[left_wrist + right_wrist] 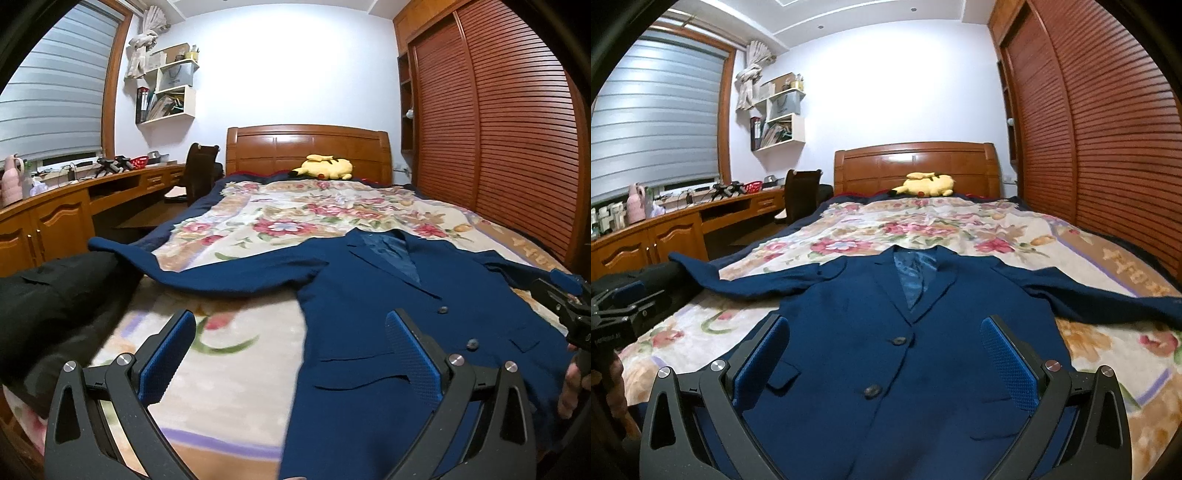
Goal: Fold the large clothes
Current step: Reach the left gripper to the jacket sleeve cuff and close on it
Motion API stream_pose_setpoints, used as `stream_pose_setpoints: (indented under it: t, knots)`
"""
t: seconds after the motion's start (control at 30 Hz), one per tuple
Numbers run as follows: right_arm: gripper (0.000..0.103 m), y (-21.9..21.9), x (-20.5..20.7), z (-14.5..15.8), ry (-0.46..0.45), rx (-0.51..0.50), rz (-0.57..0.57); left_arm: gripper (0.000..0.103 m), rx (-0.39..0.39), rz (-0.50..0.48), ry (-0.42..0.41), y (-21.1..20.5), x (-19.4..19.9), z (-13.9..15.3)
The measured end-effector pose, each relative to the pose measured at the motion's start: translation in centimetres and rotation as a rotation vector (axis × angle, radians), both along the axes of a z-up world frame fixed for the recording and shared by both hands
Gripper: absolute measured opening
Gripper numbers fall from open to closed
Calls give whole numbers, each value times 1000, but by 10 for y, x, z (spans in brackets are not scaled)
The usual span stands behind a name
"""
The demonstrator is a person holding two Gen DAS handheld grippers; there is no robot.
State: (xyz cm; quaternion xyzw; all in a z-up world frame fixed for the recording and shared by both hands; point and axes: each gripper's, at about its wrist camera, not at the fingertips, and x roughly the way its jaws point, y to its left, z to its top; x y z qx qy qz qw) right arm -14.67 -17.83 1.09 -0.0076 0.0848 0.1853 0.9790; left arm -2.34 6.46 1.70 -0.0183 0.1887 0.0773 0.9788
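**Ana:** Jacket (871, 354) first: where is it? I see navy cloth, front up, buttoned, flat on the flowered blanket (923, 225) at the near end of the bed, collar toward the headboard (916, 162).

**Ben:** Agreed, and both sleeves are spread wide. One sleeve (207, 273) runs out to a dark garment (55, 295) at the bed's edge.

**Ana:** And the tools?

**Ben:** The left gripper (291, 354) hangs with its jaws spread wide and nothing between them, over the blanket and the jacket's side. The right gripper (886, 362) is just as wide apart and just as empty, above the jacket's lower front.

**Ana:** So no fold has begun, by my reading (the coat lies fully laid out).

**Ben:** Probably the opening step. The next move likely calls for each tool to go out to a sleeve or shoulder edge, pinch the thick cloth, and carry it inward over the chest without dragging the body.
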Motion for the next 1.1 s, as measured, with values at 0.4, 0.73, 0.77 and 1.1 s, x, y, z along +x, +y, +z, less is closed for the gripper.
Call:
stream_pose_setpoints:
  t: [0.4,0.73,0.77,1.1]
  knots:
    - [103,20,33,3,33,-70,60,103,49,32,59,41,20,-10]
    - [103,38,54,19,45,-112,84,103,69,85,150,90,51,-14]
    - [103,41,56,21,46,-111,94,103,76,101,154,96,54,-13]
    - [103,55,79,6,94,-149,158,103,33,163,266,153,103,-20]
